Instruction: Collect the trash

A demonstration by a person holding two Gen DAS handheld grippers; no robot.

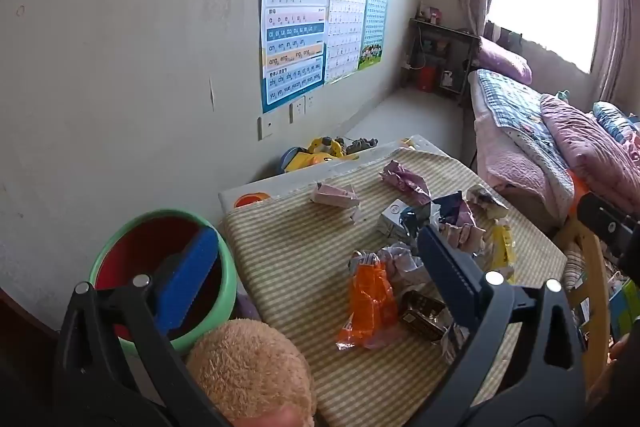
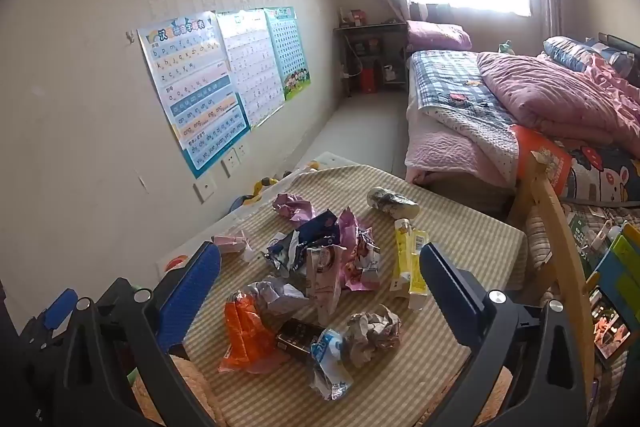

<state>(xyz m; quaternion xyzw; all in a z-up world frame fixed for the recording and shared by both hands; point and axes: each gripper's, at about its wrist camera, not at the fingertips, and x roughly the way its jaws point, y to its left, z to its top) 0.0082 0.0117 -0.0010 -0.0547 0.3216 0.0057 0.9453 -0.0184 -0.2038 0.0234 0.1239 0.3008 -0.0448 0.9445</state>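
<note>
1. I hold my left gripper [image 1: 320, 259] and right gripper [image 2: 320, 291] spread wide, both empty, ready to approach.
2. Wrappers, including the orange wrapper [image 2: 246, 335], litter the striped cloth [image 2: 460, 251]; the green bin [image 1: 224, 267] waits beside it.

Low table [image 2: 472, 247], striped cloth cover; scattered trash on top: orange wrapper [image 2: 244, 331], yellow pack [image 2: 408, 263], crumpled paper [image 2: 372, 335].

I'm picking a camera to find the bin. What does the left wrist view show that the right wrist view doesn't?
Only the left wrist view shows the green bin with its red inside, beside the striped cloth, and a tan plush toy. Only the right wrist view shows the crumpled paper ball and the blue-and-white wrapper. Both show the orange wrapper and both grippers open.
</note>
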